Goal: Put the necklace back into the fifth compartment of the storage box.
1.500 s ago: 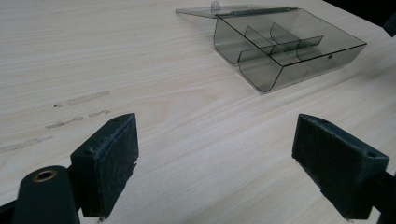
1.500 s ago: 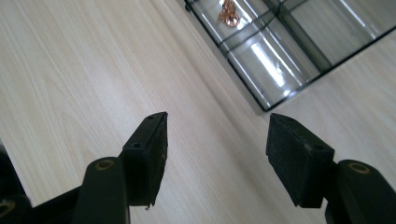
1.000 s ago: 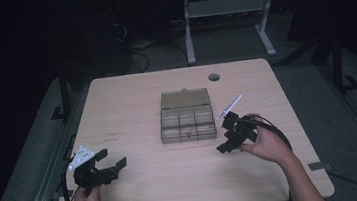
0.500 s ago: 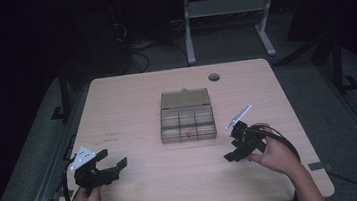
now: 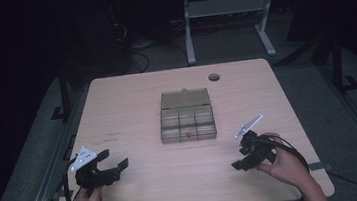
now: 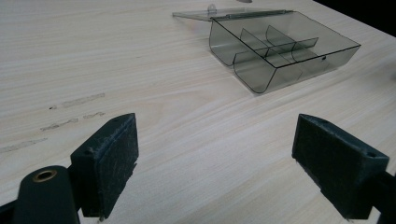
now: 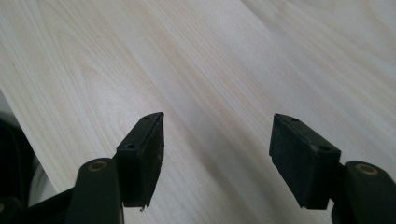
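**High view: two empty grippers flank an open compartment box**

High view: a wooden table (image 5: 131,100) with a smoky transparent compartment box (image 5: 187,123) at its middle. The box's long axis runs left to right across the table. Its lid (image 5: 185,98) is folded open and lies flat on the far side, so the open compartments face upward and the hinge edge points away from the person. A small reddish item (image 5: 188,134) sits in the near middle compartment.

The left gripper (image 5: 108,164) is near the table's front left corner, well apart from the box, with its jaws spread wide and holding nothing. In the left gripper view the box (image 6: 280,51) lies ahead and to the right, seen corner-on.

The right gripper (image 5: 242,158) is near the front right, also apart from the box, with its jaws spread and empty. The right gripper view looks between them onto bare wood (image 7: 210,70).
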### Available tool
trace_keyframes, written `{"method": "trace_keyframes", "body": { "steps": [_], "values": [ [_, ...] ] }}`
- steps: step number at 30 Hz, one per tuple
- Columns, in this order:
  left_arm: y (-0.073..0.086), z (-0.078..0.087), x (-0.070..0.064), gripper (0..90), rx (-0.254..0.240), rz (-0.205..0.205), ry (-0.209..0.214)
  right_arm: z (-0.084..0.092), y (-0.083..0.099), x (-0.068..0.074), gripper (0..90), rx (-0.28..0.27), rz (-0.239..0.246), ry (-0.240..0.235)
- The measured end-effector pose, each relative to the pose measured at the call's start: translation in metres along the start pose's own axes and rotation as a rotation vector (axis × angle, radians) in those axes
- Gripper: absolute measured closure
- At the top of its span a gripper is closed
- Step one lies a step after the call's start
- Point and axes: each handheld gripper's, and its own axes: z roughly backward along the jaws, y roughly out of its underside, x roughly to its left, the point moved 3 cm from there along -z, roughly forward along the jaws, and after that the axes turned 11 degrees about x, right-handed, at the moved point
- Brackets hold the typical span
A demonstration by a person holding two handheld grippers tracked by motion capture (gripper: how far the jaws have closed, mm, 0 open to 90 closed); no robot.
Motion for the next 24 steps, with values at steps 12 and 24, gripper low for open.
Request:
{"method": "trace_keyframes", "body": {
  "steps": [12,24],
  "values": [
    [0.0,0.0,-0.003,14.3,0.005,-0.016,-0.002,-0.007,0.027,0.004,35.1,-0.01,-0.041,-0.002],
    [-0.002,-0.003,-0.007,14.3,0.011,-0.028,0.003,-0.005,0.052,0.021,34.3,-0.08,-0.065,0.012]
  ]
}}
